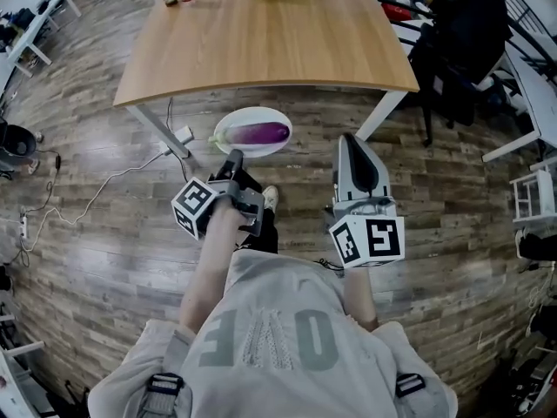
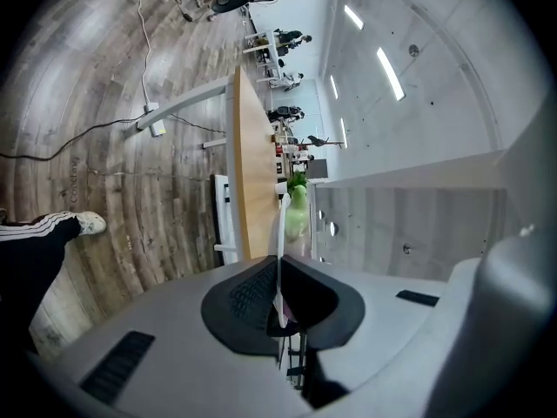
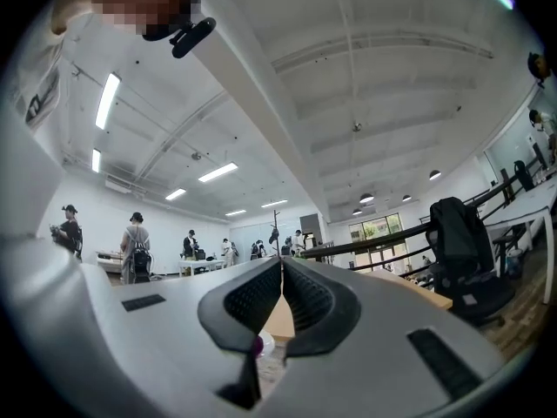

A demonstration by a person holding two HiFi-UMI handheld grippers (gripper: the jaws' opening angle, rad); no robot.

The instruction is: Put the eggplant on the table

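The white plate (image 1: 233,120) contains one purple eggplant (image 1: 261,132), lying lengthwise. The left gripper (image 1: 233,158) is clenched on the near rim of the plate and holds it off the floor (image 1: 104,233), just before the near edge of the wooden surface (image 1: 270,42). The right gripper (image 1: 349,138) is closed on nothing, beside the plate.

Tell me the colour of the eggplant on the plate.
The eggplant is purple with a green stem end; the head view shows it best.
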